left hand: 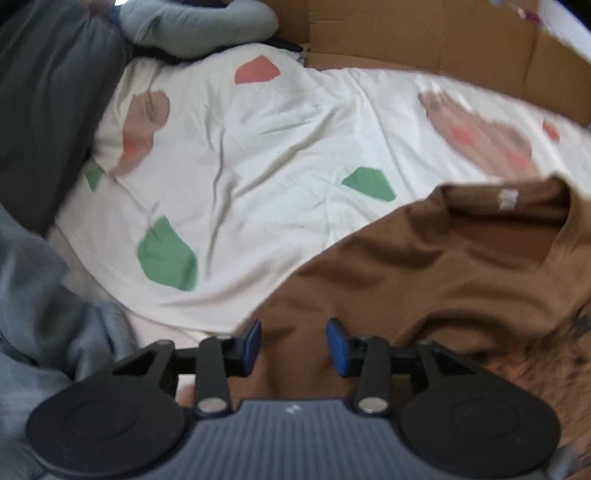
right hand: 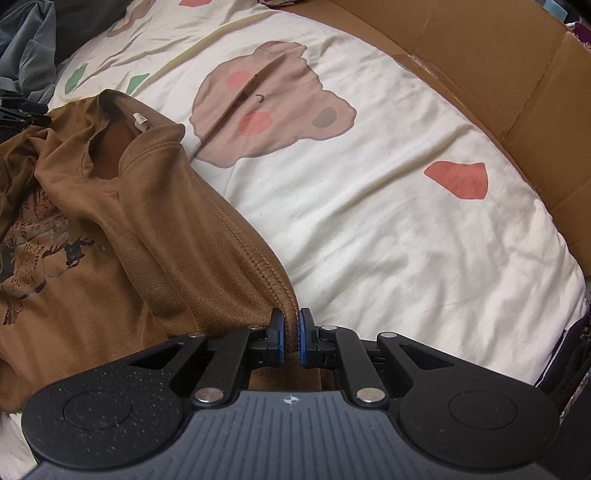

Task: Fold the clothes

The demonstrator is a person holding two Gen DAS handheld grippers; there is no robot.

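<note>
I note a cream bedsheet printed with brown bear faces and green and coral patches (left hand: 280, 147) covering the work surface; it is creased, with one long fold running through a bear face in the right wrist view (right hand: 369, 206). A flattened brown corrugated cardboard sheet (left hand: 443, 33) borders its far edge and stands up along that side (right hand: 498, 62). At the sheet's left I record a dark grey bundle of cloth (left hand: 48, 103), a pale grey-green rolled pillow-like cushion (left hand: 195, 26) beyond it, and blue-grey rumpled fabric (left hand: 40, 314) nearer the camera. I cannot tell what the dark item at the lower right edge (right hand: 569, 369) is.
</note>
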